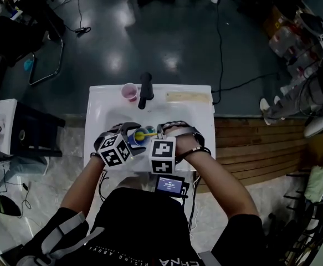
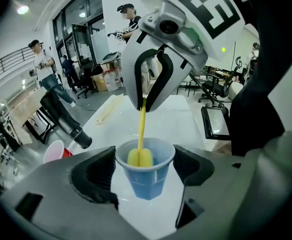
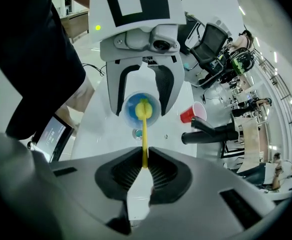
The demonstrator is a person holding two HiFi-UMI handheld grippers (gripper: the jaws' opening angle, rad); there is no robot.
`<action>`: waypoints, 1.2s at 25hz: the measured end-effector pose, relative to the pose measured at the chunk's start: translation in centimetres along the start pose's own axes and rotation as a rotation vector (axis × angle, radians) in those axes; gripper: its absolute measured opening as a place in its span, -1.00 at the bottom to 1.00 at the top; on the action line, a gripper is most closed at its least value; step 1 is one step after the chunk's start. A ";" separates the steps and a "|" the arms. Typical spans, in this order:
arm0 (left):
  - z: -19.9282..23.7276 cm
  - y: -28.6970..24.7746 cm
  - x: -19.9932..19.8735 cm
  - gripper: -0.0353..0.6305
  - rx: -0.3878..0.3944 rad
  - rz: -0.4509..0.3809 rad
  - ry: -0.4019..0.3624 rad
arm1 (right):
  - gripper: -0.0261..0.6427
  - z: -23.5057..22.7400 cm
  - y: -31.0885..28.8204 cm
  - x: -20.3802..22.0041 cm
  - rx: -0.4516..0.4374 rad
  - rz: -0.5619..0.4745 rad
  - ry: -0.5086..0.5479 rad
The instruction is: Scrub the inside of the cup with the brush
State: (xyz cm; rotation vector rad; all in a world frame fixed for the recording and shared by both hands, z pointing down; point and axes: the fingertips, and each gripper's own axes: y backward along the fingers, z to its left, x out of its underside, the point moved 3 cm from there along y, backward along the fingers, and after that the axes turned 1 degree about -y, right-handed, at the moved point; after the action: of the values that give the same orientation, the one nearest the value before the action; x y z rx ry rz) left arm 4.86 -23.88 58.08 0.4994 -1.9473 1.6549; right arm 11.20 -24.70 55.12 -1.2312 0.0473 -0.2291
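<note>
Closest to you, your left gripper point(image 2: 144, 170) has its jaws closed against the sides of the blue cup point(image 2: 147, 181), which seems to hang clear of the white table point(image 2: 186, 119). Facing it from 12 o'clock, your right gripper point(image 3: 144, 165) pinches the handle of the yellow brush point(image 3: 144, 134) tight. The sponge head sits down inside the cup, so scrubbing looks under way, though how clean the walls are I can't tell. Farther off, at 11 o'clock, stand a red cup point(image 1: 129, 92) and a dark tap point(image 1: 145, 90).
</note>
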 end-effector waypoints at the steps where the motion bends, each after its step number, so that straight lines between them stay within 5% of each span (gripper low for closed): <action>1: 0.0 0.0 0.0 0.19 0.002 -0.001 0.001 | -0.80 0.0 -0.2 0.1 -0.001 0.007 0.004; 12: 0.8 0.3 1.1 0.19 -0.006 0.013 0.014 | -0.80 1.6 -0.4 -0.9 -0.042 -0.005 0.040; 30: 0.0 -0.4 1.5 0.19 -0.001 0.032 0.007 | -0.80 -0.3 0.7 0.4 0.021 0.014 0.005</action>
State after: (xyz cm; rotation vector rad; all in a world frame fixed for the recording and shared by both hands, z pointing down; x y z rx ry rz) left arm 3.91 -23.86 59.26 0.4645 -1.9603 1.6734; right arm 11.65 -24.89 54.41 -1.2092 0.0578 -0.2201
